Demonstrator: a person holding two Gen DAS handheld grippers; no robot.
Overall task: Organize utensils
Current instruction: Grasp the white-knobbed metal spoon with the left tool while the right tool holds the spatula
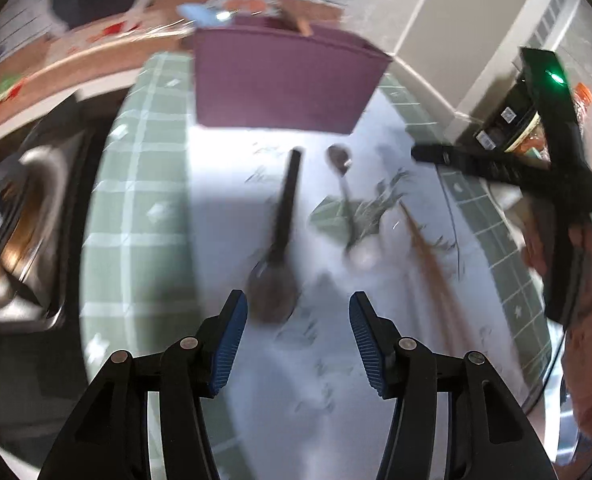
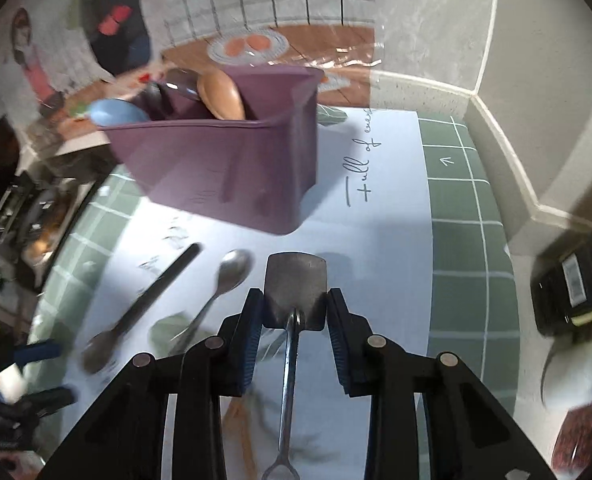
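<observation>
Holding a metal spatula (image 2: pixel 295 288) clamped, the right gripper (image 2: pixel 295 312) sits near the purple caddy (image 2: pixel 231 168), which has three utensils. Left gripper (image 1: pixel 298 320) gapes empty; black spoon (image 1: pixel 283 208), silver spoon (image 2: pixel 231 272) remain below the caddy.

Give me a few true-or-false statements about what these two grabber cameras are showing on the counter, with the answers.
1. The right gripper is clamped on a flat metal spatula. True.
2. The left gripper holds a spoon. False: its fingers are spread with nothing between them; the dark spoon lies on the mat ahead.
3. The purple caddy has nothing in it. False: a wooden spoon and a blue utensil stick out of it.
4. A silver spoon lies on the mat left of the spatula. True.
5. The caddy lies tipped on its side. False: it stands with its opening upward.
</observation>
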